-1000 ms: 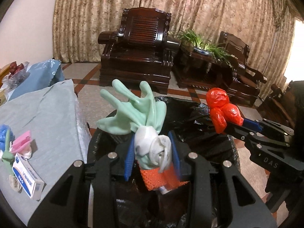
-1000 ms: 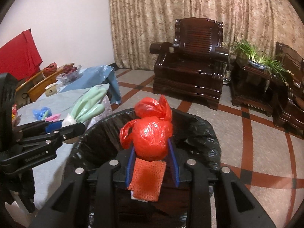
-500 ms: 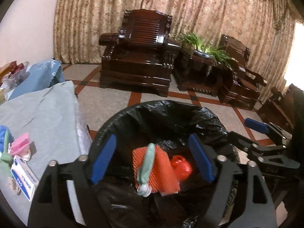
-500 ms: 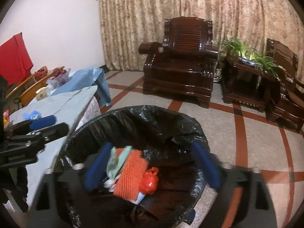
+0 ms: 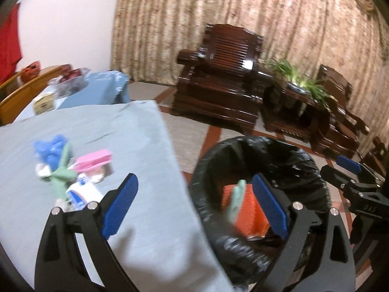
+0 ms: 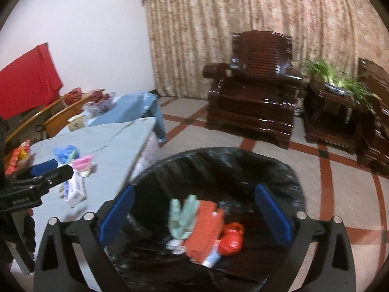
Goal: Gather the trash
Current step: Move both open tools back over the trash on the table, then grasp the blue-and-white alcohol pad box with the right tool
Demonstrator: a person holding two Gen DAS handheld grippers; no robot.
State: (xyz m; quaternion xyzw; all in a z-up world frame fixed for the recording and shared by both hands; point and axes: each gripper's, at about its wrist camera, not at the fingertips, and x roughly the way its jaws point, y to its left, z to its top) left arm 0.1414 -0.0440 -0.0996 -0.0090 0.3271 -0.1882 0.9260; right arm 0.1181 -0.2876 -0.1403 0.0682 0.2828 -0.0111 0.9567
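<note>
Both grippers are empty, jaws spreading wide: the left gripper [image 5: 194, 208] straddles the table's [image 5: 150, 219] near edge, the right gripper [image 6: 194, 214] hangs over the black-lined bin [image 6: 274, 170], where a green glove [image 6: 182, 215] and red bag [image 6: 231, 239] lie

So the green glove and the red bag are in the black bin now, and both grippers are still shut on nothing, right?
Not quite. The green glove and red bag do lie in the black bin, but the right wrist view shows the right gripper wide open, and the left wrist view shows the left gripper opening, empty.
</note>
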